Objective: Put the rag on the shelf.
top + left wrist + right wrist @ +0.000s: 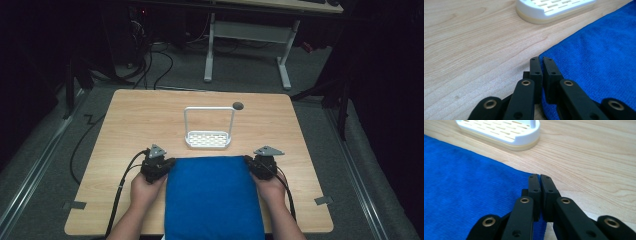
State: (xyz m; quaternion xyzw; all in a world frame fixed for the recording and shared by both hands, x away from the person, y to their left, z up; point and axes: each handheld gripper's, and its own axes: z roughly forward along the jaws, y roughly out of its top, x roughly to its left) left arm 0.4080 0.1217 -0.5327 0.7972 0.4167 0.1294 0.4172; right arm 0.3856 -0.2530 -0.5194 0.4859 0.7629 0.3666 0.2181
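Grippers sit at the two far corners of a blue towel (214, 197) lying flat on the wooden table (130, 125), long axis 6 to 12 o'clock, near end hanging over the table's front edge. Left gripper (159, 165) at the towel's far-left corner: jaws nearly together with a thin gap, tips at the towel edge in its own view (541, 65); can't tell if cloth is pinched. Right gripper (261, 165) mirrors it at the far-right corner, jaws just as close (540, 183), tips over the corner; hold on cloth also unclear. Both hands equally near. White slotted soap dish (208, 139) with a tall wire handle stands at 12 o'clock from the towel, just beyond its far edge, between the grippers. Likely next move is a lift or fold toward 6 o'clock. No brands, labels or writing readable.
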